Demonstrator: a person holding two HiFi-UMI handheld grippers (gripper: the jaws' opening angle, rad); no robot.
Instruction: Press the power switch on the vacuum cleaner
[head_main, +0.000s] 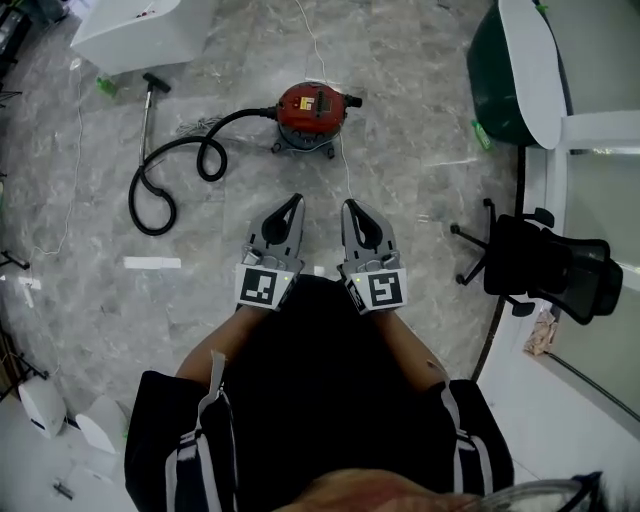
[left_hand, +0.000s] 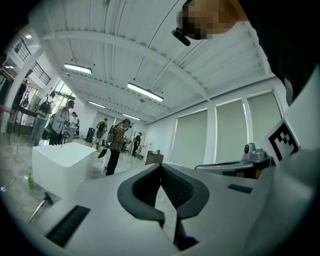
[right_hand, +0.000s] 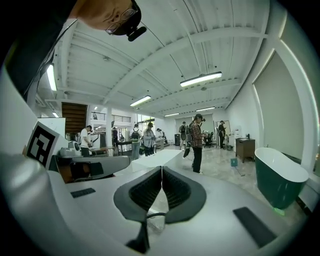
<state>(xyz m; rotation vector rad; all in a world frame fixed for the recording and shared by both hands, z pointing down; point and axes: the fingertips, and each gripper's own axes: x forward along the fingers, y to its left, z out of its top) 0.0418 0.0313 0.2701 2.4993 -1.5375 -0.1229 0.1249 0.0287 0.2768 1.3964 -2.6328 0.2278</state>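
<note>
In the head view a red canister vacuum cleaner (head_main: 312, 112) stands on the grey marble floor. Its black hose (head_main: 172, 172) curls away to the left and ends in a wand (head_main: 149, 110). Both grippers are held low in front of the person, well short of the vacuum. The left gripper (head_main: 296, 200) and the right gripper (head_main: 349, 205) are side by side, both pointing towards it. Each is shut with nothing between its jaws, as the left gripper (left_hand: 160, 165) and the right gripper (right_hand: 161, 169) show in their own views. Neither gripper view shows the vacuum.
A white block (head_main: 140, 30) stands at the far left, a dark green bathtub (head_main: 505, 75) at the far right, and a black office chair (head_main: 545, 265) to the right. A thin white cord (head_main: 343, 165) runs from the vacuum towards the person. Several people stand far off.
</note>
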